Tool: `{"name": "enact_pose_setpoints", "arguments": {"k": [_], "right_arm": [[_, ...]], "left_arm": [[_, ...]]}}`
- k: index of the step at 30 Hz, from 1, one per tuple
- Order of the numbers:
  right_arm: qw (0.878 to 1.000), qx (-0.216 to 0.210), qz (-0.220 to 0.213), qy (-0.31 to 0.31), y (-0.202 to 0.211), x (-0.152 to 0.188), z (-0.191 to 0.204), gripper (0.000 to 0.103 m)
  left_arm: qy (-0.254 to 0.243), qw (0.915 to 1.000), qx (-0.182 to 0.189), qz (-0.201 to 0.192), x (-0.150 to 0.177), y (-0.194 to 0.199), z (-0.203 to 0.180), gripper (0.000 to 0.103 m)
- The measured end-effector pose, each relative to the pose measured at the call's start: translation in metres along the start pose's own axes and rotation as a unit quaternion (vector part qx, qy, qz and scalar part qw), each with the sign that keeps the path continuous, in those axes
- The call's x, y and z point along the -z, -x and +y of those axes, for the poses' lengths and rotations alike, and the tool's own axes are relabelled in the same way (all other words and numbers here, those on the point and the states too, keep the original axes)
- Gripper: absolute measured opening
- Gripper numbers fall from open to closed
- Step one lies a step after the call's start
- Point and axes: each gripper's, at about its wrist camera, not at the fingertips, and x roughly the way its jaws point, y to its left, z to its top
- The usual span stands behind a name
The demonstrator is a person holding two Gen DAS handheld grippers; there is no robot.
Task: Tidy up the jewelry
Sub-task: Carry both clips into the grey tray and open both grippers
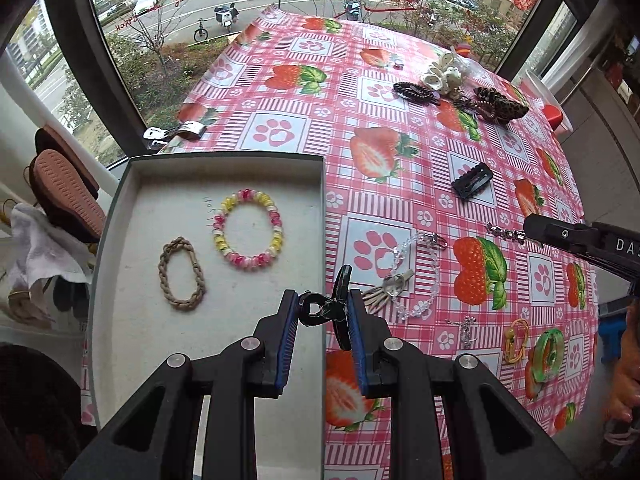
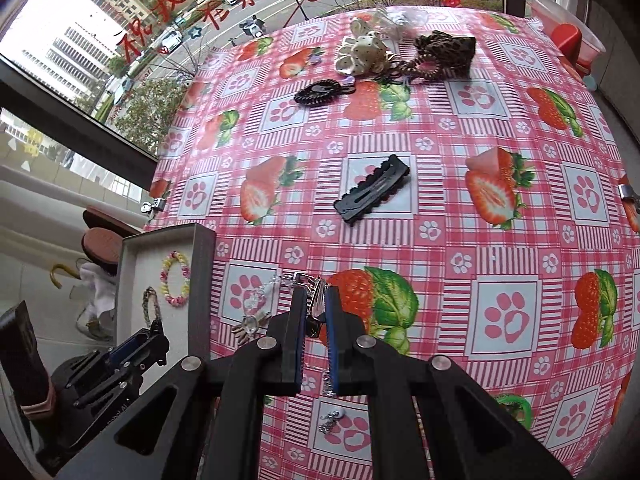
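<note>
My left gripper (image 1: 323, 307) is shut on a black hair claw clip (image 1: 338, 304), held over the right rim of the grey tray (image 1: 120, 336). The tray holds a braided tan hair tie (image 1: 182, 274) and a pink-and-yellow coil bracelet (image 1: 250, 229). My right gripper (image 2: 316, 312) is shut on a silver chain piece (image 2: 314, 300) above the tablecloth; its fingertip shows in the left wrist view (image 1: 538, 229) with the chain (image 1: 505, 234) sticking out. A clear bead bracelet (image 1: 416, 276) with a silver charm lies beside the tray.
On the strawberry tablecloth (image 2: 500, 240) lie a black snap clip (image 2: 374, 194), a black coil tie (image 2: 318, 94), a white dotted scrunchie (image 2: 360, 56), a leopard clip (image 2: 444, 56), a green ring (image 1: 548, 354) and a yellow tie (image 1: 516, 340). The window stands behind the table.
</note>
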Motion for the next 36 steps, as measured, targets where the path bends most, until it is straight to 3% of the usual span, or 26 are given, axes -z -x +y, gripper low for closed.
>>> {"name": "enact_pose_setpoints", "arguments": {"k": [11, 18, 27, 36], "right_arm": [[0.994, -0.060, 0.018, 0.094, -0.043, -0.006, 0.114, 0.010], [0.988, -0.075, 0.029, 0.130, -0.079, -0.004, 0.161, 0.010], [0.985, -0.061, 0.041, 0.155, -0.125, 0.006, 0.178, 0.010], [0.983, -0.036, 0.056, 0.170, -0.149, 0.008, 0.176, 0.010]], "left_arm": [[0.077, 0.9959, -0.048, 0.001, 0.022, 0.001, 0.090, 0.032], [0.104, 0.9916, -0.075, 0.017, 0.034, -0.021, 0.123, 0.032], [0.119, 0.9884, -0.092, 0.023, 0.033, -0.050, 0.134, 0.032], [0.110, 0.9880, -0.108, 0.001, 0.008, -0.062, 0.133, 0.032]]}}
